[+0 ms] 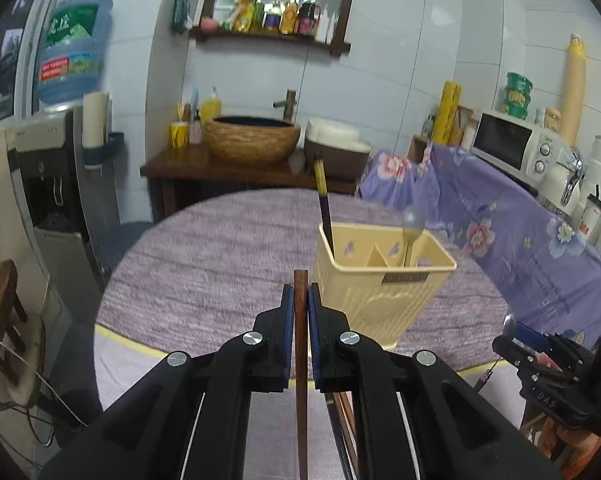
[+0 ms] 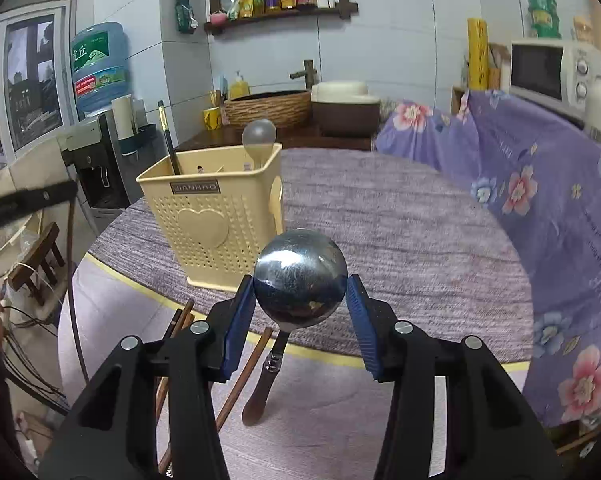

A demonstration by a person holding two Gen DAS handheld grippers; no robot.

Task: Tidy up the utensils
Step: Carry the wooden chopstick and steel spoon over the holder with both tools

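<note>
Only the left wrist view shows the left hand-held gripper (image 1: 300,300) clamped on a brown chopstick (image 1: 301,360), raised beside the cream utensil holder (image 1: 380,280) on the purple surface (image 1: 204,264). Right wrist view: right hand-held gripper (image 2: 300,292) grips a steel spoon (image 2: 300,278) by its bowl, handle hanging down; more chopsticks (image 2: 240,376) lie below.
</note>
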